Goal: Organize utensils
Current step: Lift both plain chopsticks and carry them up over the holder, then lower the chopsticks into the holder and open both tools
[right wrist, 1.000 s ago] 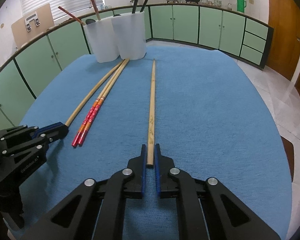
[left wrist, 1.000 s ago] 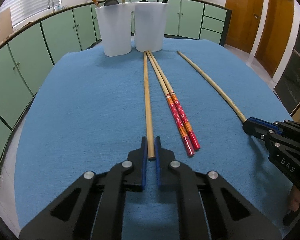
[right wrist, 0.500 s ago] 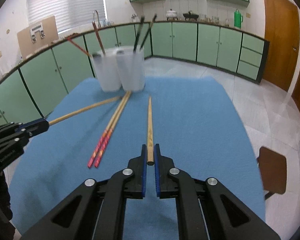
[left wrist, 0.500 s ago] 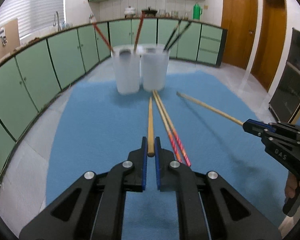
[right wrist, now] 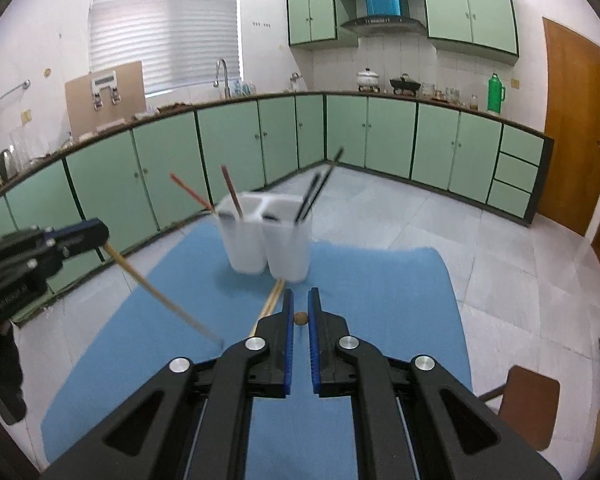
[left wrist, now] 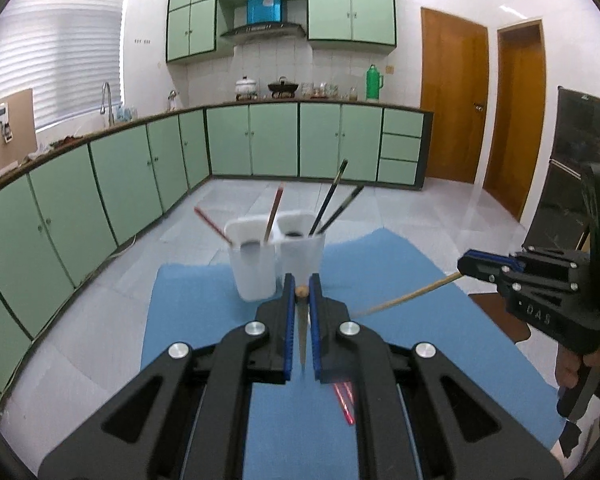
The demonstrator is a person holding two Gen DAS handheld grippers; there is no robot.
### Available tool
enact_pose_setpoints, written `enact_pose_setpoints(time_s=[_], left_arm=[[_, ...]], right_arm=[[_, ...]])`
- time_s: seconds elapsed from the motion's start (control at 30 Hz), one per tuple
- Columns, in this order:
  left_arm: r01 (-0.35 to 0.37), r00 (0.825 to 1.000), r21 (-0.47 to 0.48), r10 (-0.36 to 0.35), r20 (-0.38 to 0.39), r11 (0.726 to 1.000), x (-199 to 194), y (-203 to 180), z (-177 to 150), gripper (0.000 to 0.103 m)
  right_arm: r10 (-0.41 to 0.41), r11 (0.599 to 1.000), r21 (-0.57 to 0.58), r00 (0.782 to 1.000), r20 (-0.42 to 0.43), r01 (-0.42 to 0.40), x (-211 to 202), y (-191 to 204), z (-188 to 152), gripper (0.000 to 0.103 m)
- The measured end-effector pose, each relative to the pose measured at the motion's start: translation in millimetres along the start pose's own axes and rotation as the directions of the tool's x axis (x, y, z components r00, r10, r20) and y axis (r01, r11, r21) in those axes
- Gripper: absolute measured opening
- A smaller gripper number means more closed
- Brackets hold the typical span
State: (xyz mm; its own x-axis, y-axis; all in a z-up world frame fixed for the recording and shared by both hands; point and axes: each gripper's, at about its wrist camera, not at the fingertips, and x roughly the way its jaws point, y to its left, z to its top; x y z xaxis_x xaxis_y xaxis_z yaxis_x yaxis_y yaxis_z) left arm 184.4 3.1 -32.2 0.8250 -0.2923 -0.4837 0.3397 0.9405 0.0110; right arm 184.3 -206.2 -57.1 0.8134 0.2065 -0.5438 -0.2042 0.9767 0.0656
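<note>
Left wrist view: a plain wooden chopstick (left wrist: 302, 320) is pinched end-on between the closed pads of the left gripper (left wrist: 301, 292), its tip hanging above the blue mat (left wrist: 188, 312). A second wooden chopstick (right wrist: 301, 318) is clamped likewise by the right gripper (right wrist: 299, 316). Beyond the fingers, two white cups (left wrist: 276, 256) are seen holding other chopsticks; a red pair (left wrist: 344, 400) lies on the mat nearer than the cups. Green cabinets (left wrist: 140, 168) are ranged behind.
</note>
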Motion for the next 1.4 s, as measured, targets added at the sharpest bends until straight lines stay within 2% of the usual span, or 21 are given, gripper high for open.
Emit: enact_pose_setpoints(time_s=[0.4,0.7,0.97,1.1,1.23,1.4], left_arm=[[0.041,0.998,0.013,-0.041,0.037,0.999,-8.0,-0.2,19.1,0.006],[0.01,0.99,0.03,-0.014,0.137,0.999,-17.1,16.1,66.0,0.006],[-0.035,0.966,0.039,0.024,0.258,0.999,-11.9,27.5,128.3,0.006],[-0.055,0.957,0.033,0.043,0.286,0.998,2.9,31.4,147.8,0.006],[-0.052,0.959,0.013,0.046,0.28,0.999,31.7,36.3,157.7,0.006],[-0.039,0.971,-0.007,0.04,0.234,0.999,72.4,42.9,152.3,0.006]], right_arm=[[0.124,0.992,-0.017,0.992,-0.031,-0.124,-5.0,1.2,55.1,0.007],[0.182,0.983,-0.034,0.981,0.063,-0.18,-13.0,0.2,118.1,0.007],[0.155,0.988,-0.019,0.974,0.164,-0.154,6.0,-2.6,185.0,0.007],[0.125,0.992,-0.022,0.973,0.193,-0.123,20.6,-3.6,207.5,0.007],[0.096,0.995,-0.028,0.975,0.2,-0.092,44.5,-3.8,216.9,0.007],[0.074,0.997,-0.023,0.984,0.165,-0.071,85.4,-6.5,212.9,0.007]])
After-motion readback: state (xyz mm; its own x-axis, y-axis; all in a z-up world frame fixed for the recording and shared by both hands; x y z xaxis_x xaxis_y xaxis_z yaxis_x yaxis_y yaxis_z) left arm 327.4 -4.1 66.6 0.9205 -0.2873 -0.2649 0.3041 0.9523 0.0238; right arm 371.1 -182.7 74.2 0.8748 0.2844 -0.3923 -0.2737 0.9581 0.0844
